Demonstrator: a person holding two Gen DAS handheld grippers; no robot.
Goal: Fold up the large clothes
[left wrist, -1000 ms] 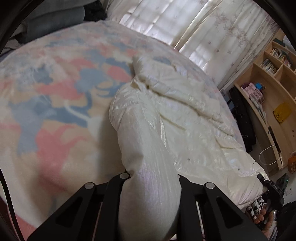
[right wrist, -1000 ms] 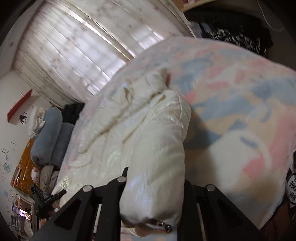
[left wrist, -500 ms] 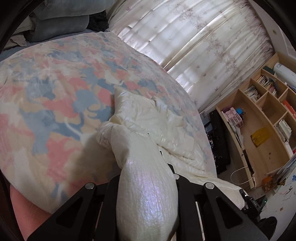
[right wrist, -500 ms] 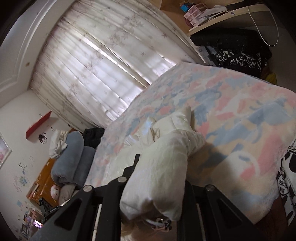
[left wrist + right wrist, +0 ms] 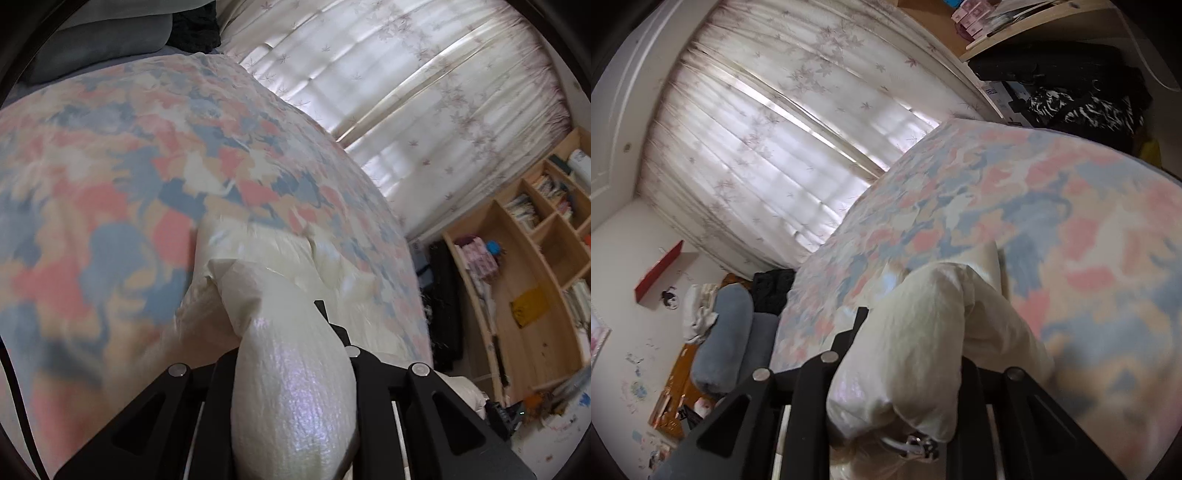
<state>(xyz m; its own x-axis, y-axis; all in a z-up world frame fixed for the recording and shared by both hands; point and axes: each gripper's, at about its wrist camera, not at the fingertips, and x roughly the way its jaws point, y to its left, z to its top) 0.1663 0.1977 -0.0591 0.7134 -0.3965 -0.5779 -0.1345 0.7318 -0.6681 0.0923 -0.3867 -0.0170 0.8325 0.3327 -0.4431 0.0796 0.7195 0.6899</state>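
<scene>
A shiny cream padded jacket (image 5: 266, 280) hangs from both grippers above a bed with a pink, blue and cream blanket (image 5: 103, 192). My left gripper (image 5: 291, 354) is shut on a thick bunch of the jacket, which fills the gap between the jaws. My right gripper (image 5: 905, 354) is shut on another bunch of the jacket (image 5: 923, 332); a metal zip pull (image 5: 912, 443) dangles below it. The rest of the jacket trails down toward the blanket (image 5: 1052, 221). The fingertips are hidden by fabric.
White leaf-print curtains (image 5: 388, 81) cover the window behind the bed. Wooden shelves (image 5: 535, 240) with books stand at the right. Grey-blue pillows (image 5: 727, 332) and dark clothes lie at the bed head. A black bag (image 5: 1071, 96) sits by the bed's far side.
Both grippers have risen and pulled back, lifting the jacket off the blanket. Much less of the jacket lies spread on the bed; more curtain and room show.
</scene>
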